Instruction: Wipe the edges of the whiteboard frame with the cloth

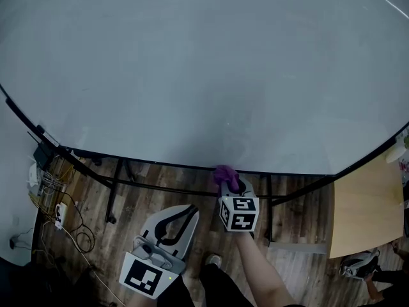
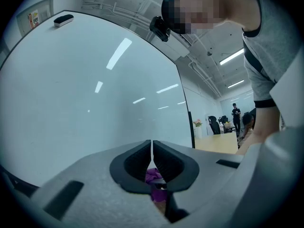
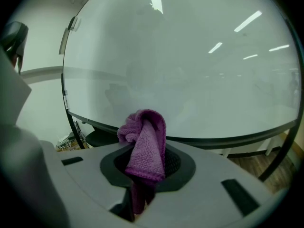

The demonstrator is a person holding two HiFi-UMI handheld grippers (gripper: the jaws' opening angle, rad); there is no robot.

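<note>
The whiteboard (image 1: 204, 69) fills almost the whole head view, and its white surface looks clean and empty. Around it goes the thin black frame (image 1: 153, 162); the bottom edge crosses the picture above the wooden floor (image 1: 160, 194), and the side edges curve away at left and right. A light wooden table (image 1: 364, 210) stands at the right. The left gripper (image 1: 182, 213) hangs low, apart from the board, and its jaws are pressed together with nothing between them. The right gripper (image 1: 229, 185) is raised to the bottom edge near its middle, and its jaws are clamped on the purple cloth (image 1: 225, 174). In the right gripper view the cloth (image 3: 145, 146) stands up out of the jaws as a folded bunch, just before the bottom edge. In the head view the cloth seems to touch this edge, but I cannot tell it for sure. The frame shows no dirt or wet marks, so I cannot say which parts are wiped. I judge that the bottom edge is in work now, and that the two sides and the top remain to do.
</note>
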